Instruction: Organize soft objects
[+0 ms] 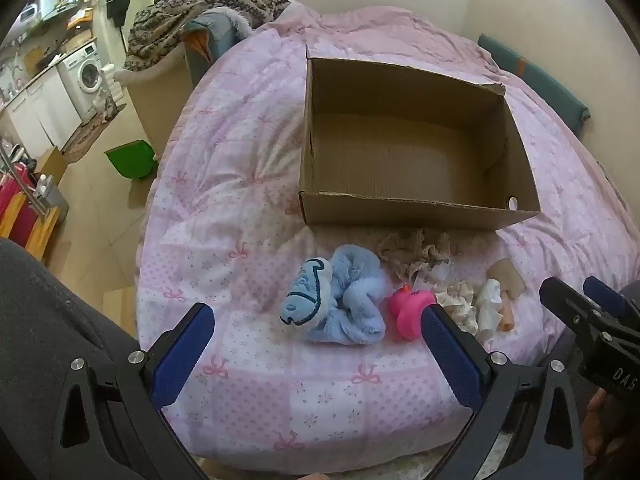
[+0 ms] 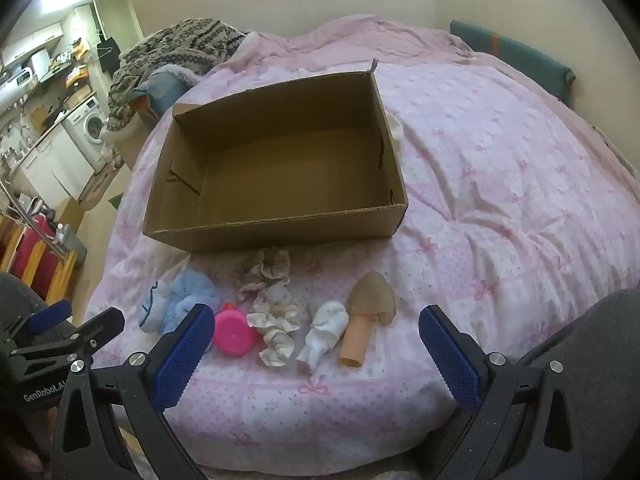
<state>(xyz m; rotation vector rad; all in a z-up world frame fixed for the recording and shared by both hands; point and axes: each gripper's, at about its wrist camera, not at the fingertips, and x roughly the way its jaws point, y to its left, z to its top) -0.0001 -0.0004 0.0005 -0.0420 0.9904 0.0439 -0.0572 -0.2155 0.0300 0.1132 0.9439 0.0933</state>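
An empty brown cardboard box [image 1: 420, 208] [image 2: 280, 232] sits open on the pink bedspread. In front of it lies a row of soft things: a blue plush toy [image 1: 340, 304] [image 2: 180, 300], a pink rubber duck [image 1: 410, 310] [image 2: 234, 334], a beige lacy cloth [image 1: 416, 254] [image 2: 266, 268], a cream scrunchie [image 1: 460, 304] [image 2: 276, 328], a white sock [image 1: 490, 308] [image 2: 324, 330] and a tan sock [image 1: 508, 280] [image 2: 370, 312]. My left gripper [image 1: 318, 330] is open, just short of the plush toy. My right gripper [image 2: 316, 332] [image 1: 580, 292] is open, just short of the socks.
The pink bedspread [image 1: 240, 240] [image 2: 500, 180] covers the bed. A patterned blanket [image 1: 200, 12] [image 2: 172, 52] is heaped at the far left corner. A green bin [image 1: 132, 160] stands on the floor at left, with a washing machine [image 1: 86, 72] behind. A teal cushion [image 2: 516, 56] lies far right.
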